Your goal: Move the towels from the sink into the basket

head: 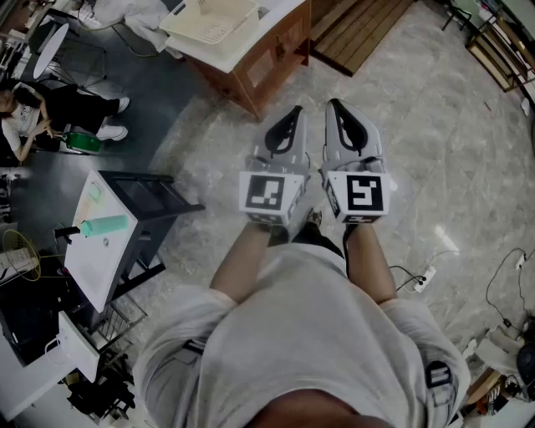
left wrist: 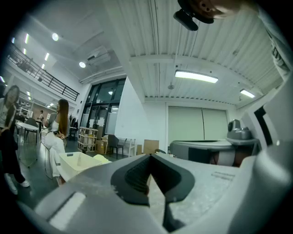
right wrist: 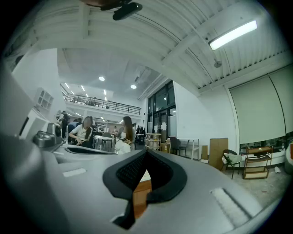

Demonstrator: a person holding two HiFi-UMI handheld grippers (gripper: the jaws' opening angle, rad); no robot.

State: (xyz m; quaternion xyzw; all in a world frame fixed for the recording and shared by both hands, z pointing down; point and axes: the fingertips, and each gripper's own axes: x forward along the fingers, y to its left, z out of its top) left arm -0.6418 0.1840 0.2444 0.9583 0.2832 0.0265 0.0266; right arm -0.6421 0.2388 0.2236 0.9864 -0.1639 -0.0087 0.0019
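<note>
Both pairs of jaws are pressed together with nothing between them. The left gripper (head: pixel 292 117) and the right gripper (head: pixel 336 110) are held level, side by side above the floor. Ahead of them, the cream basket (head: pixel 213 18) sits on a white-topped wooden cabinet (head: pixel 267 58), and only the basket's perforated bottom shows inside. I cannot make out the towels or the sink in any view.
</note>
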